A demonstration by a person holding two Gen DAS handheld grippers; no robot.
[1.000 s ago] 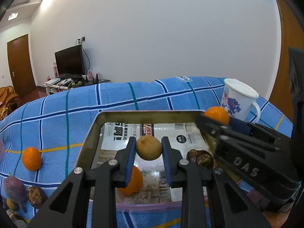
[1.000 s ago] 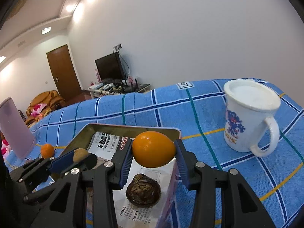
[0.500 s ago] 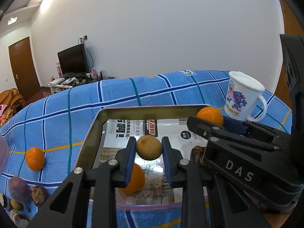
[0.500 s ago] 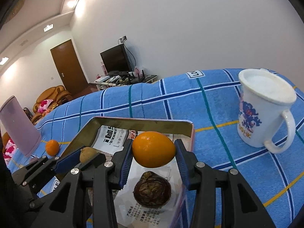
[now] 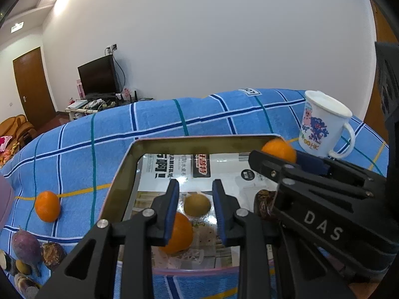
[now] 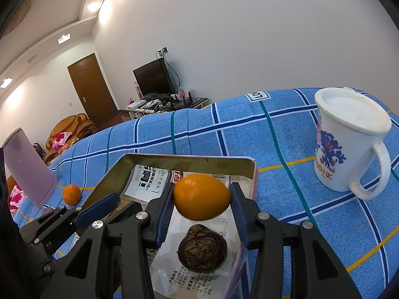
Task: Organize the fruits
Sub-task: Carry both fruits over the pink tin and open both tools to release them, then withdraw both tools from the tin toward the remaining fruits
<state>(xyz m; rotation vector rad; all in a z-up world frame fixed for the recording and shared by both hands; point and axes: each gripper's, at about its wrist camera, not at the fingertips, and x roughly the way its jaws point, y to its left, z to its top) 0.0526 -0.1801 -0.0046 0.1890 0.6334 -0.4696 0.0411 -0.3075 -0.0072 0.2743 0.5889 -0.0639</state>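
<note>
- The right claw (image 6: 202,194) has just been opening; its orange (image 6: 201,196) sits between the pads, and the right pad looks barely clear of it.
- Straight below lies a dark wrinkled fruit (image 6: 202,249) in the tin tray (image 6: 253,174). The orange could land on it, glance off and hop the low right wall onto the blue checked cloth (image 6: 274,134).
- The left claw (image 5: 195,191) stands slightly apart, gripping nothing. A small brown fruit (image 5: 197,204) shows blurred just below its pads, above another orange (image 5: 180,233), so it may roll on landing.
- The claws crowd each other over the tray, so one could knock the other while pulling out.
- The mug (image 6: 349,144) stands near the tray, where a runaway fruit could hit it.
</note>
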